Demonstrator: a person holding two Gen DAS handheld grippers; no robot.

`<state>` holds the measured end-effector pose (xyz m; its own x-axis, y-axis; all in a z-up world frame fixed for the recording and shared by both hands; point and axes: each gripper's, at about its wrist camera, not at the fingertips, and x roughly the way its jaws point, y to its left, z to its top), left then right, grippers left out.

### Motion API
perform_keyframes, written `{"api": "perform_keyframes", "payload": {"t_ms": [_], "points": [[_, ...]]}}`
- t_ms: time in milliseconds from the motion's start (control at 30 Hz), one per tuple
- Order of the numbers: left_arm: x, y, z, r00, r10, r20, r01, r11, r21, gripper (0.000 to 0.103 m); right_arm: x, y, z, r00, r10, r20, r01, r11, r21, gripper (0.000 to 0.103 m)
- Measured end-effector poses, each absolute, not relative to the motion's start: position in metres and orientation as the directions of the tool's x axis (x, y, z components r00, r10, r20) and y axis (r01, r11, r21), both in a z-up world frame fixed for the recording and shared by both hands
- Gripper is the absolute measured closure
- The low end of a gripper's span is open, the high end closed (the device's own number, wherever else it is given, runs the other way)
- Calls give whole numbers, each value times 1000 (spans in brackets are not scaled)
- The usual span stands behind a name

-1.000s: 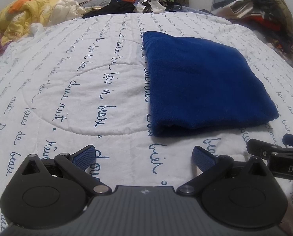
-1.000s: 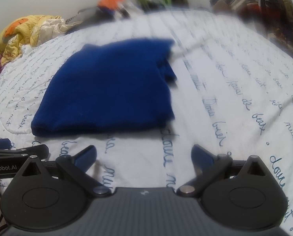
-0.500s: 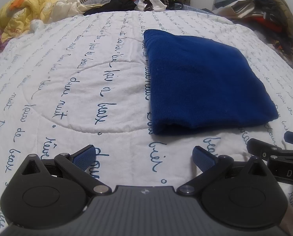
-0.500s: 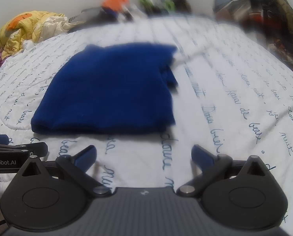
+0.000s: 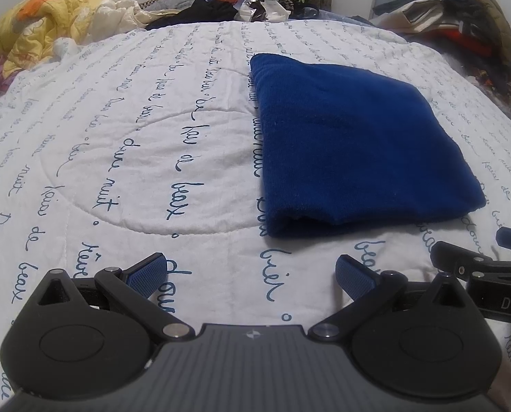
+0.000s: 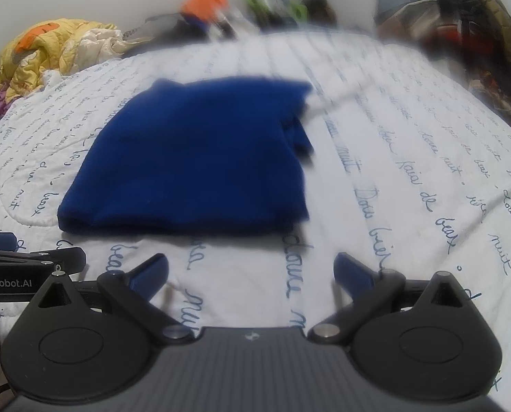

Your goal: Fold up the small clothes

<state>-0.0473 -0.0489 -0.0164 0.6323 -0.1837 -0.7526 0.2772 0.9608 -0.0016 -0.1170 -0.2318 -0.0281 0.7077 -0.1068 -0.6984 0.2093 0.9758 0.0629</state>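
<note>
Right tool [image 6: 251,274] gapes empty near folded blue cloth [image 6: 193,158] on quilt [image 6: 409,158].

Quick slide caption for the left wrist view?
Open left gripper hovers short of a folded blue cloth on the bedspread.

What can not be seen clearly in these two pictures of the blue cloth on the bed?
- Blue cloth, right wrist view: blurred by motion, so its far right corner and layers are unclear.
- Underside and inner layers of the cloth: hidden by its top layer in both views.
- Right tool, left wrist view: cut off by the right edge.
- Pile of things behind the bed, right wrist view: too blurred to name.
</note>
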Motion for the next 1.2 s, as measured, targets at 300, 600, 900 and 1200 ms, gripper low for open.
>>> {"api": "perform_keyframes", "payload": {"t_ms": [300, 600, 900, 1200], "points": [[-48, -48, -17, 632, -187, -752, 278, 961, -5, 0, -117, -229, -27, 711, -105, -696, 203, 977, 60, 0], [-48, -47, -17, 631, -185, -753, 276, 961, -5, 0, -117, -230, -26, 712, -100, -695, 198, 978, 62, 0], [-48, -47, -16, 631, -188, -753, 278, 960, -6, 0, -117, -230, -26, 713, -95, -694, 192, 979, 63, 0], [-48, -47, -16, 632, -182, -753, 276, 961, -1, 0, -118, -229, -25, 715, -93, -693, 189, 980, 64, 0]]}}
